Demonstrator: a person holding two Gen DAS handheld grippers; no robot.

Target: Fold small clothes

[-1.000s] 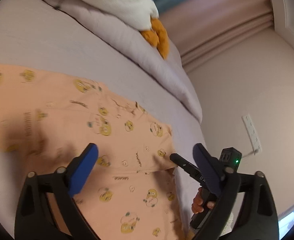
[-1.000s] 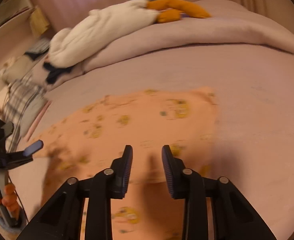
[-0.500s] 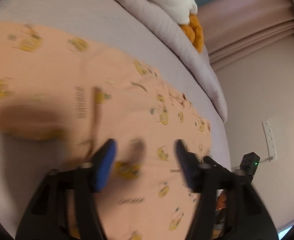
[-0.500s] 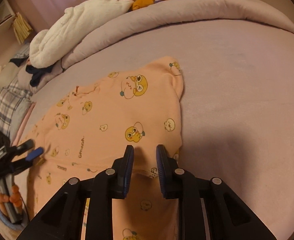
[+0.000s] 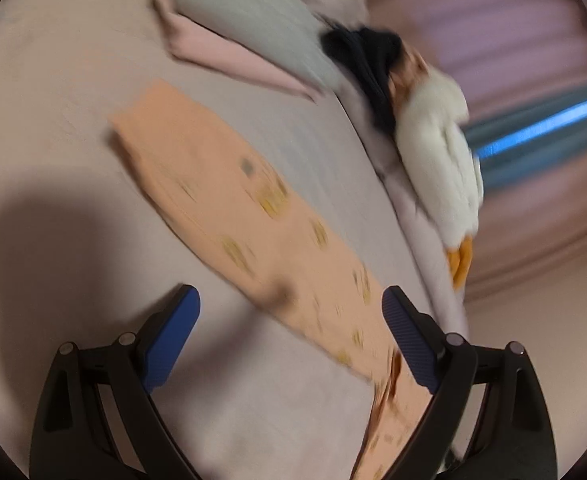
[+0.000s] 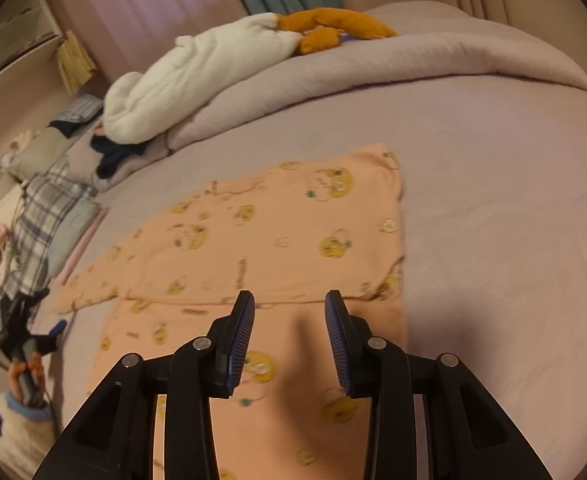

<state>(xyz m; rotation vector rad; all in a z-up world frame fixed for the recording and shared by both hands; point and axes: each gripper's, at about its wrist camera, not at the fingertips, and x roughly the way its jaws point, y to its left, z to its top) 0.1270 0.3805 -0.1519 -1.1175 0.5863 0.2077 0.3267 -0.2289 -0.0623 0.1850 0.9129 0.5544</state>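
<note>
Now I am holding my left gripper [image 5: 291, 312] over the bed [image 5: 53, 80], and its fingers [image 5: 173, 332] are standing wide apart and opening more, with nothing clamped between them. This view is blurred. Under it the peach garment [image 5: 213, 184] is lying flat on the bed sheet, running from the upper left down to the lower right, and one end of it is passing just beside the right finger. Behind the garment a pink cloth [image 5: 229, 60] and a grey pillow [image 5: 245, 12] are lying, and further right a white plush toy [image 5: 441, 156] with orange feet is resting on the rolled blanket [image 6: 413, 64].

My right gripper [image 6: 289, 340] is hovering over the lower part of the same garment [image 6: 293, 224]. Its fingers [image 6: 239, 336] are a little apart and opening; they are gripping nothing, and the cloth is lying below them. At the far left of this view my left hand [image 6: 23, 372] is showing.
</note>
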